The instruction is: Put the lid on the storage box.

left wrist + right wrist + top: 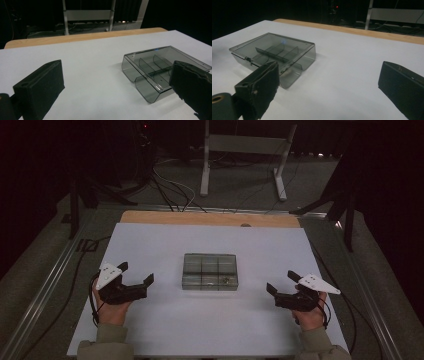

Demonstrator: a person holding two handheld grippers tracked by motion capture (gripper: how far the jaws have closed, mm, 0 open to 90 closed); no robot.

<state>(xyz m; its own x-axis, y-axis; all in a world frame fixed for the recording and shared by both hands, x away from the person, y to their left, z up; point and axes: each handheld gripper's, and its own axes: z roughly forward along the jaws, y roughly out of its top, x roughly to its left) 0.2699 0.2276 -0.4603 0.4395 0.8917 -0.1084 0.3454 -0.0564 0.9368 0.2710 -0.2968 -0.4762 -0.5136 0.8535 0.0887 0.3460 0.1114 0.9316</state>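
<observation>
Flanking the smoky transparent plastic compartment box, both grippers, left and right, stood apart, empty; uneven squeezing risked skidding it across the white table.

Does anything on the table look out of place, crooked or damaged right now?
Nothing stands out. The clear compartment box sits closed and square on the white table, with a small item in one near compartment. The left gripper and right gripper flank it, open and apart from it.

Glossy smoky clear-plastic box on matt white tabletop.
</observation>
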